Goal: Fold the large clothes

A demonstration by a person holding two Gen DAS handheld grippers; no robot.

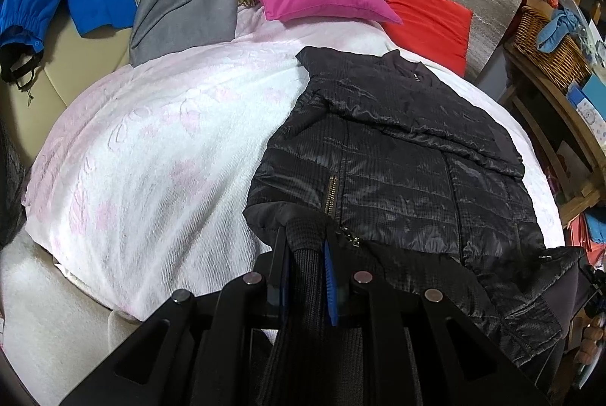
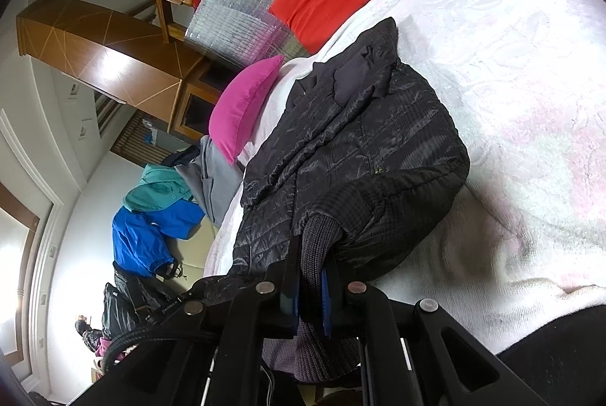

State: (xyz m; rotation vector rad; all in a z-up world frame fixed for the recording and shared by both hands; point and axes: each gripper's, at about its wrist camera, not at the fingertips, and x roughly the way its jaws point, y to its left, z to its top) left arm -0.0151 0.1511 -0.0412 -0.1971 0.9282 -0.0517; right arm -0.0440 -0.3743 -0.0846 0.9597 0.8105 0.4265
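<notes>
My left gripper point(image 1: 305, 250) fingers are clamped on one ribbed cuff of the black puffer jacket point(image 1: 397, 156); my right gripper point(image 2: 314, 254) pinches the other cuff. Jacket lies on the white bedspread point(image 1: 159, 148), front up, long axis running collar-away toward the red cushion point(image 1: 428, 19). Both grippers angle downward. Wicker basket point(image 1: 549, 46) holds blue cloth.

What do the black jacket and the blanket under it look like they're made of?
Black jacket: probably thin shiny nylon or polyester, quilted in bands, with glossy creases; ribbed knit hem.
Blanket: seemingly soft fleece or plush, matte and fuzzy, with an embossed pink-white pattern.
</notes>
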